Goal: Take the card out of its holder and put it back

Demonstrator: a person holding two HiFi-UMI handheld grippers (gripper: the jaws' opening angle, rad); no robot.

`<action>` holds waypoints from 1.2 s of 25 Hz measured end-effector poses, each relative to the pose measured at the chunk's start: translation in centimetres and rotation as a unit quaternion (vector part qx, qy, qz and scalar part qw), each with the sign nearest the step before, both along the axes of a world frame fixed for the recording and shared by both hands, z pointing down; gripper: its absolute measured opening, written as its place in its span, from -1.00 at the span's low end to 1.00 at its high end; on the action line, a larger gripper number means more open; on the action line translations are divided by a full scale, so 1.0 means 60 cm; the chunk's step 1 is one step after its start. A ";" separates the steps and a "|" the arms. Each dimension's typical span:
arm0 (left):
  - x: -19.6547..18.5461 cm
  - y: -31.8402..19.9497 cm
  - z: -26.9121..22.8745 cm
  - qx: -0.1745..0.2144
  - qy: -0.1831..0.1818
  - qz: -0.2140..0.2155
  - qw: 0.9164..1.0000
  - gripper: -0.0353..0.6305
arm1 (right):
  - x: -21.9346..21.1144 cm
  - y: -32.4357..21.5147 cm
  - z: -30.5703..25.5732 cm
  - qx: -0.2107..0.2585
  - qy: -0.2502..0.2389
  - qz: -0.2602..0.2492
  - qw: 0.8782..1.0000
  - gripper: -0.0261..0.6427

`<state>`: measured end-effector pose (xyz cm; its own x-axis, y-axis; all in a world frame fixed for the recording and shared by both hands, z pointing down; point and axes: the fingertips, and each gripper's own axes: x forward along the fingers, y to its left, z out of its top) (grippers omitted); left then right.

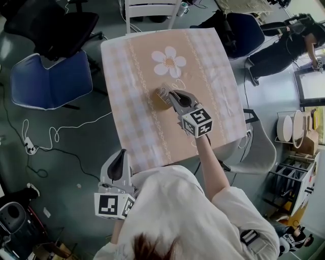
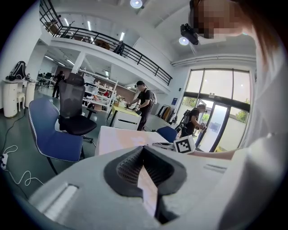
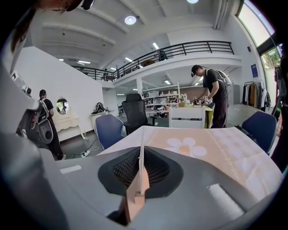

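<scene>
A white card (image 1: 162,92) stands on a small wooden holder (image 1: 161,103) near the middle of the table (image 1: 132,111). My right gripper (image 1: 170,96) reaches in from the near right and is shut on the card. In the right gripper view the card (image 3: 141,157) shows edge-on between the pads, with the tan holder (image 3: 135,202) right under it; whether the card sits in the slot I cannot tell. My left gripper (image 1: 122,154) hangs off the table's near left corner, beside the person's body, jaws together and empty (image 2: 146,179).
The table wears a beige checked cloth with a white flower (image 1: 169,62). A blue chair (image 1: 51,84) and a black chair (image 1: 56,25) stand left, a white chair (image 1: 150,10) at the far end. Cables (image 1: 51,137) lie on the floor. A person (image 1: 289,45) stands far right.
</scene>
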<state>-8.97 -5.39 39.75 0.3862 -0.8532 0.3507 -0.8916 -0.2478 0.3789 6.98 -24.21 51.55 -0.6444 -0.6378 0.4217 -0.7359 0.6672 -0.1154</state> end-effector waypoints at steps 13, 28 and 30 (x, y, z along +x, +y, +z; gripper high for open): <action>0.003 0.005 -0.004 0.005 -0.001 0.002 1.000 -0.89 | 0.005 -0.003 0.003 -0.007 -0.006 0.009 1.000 -0.87; 0.006 0.019 -0.016 0.020 -0.002 0.017 1.000 -0.89 | 0.020 -0.003 -0.066 0.027 -0.043 0.050 0.997 -0.82; 0.006 0.021 -0.019 0.023 0.000 0.020 1.000 -0.89 | 0.025 -0.001 -0.094 0.044 -0.053 0.060 0.996 -0.85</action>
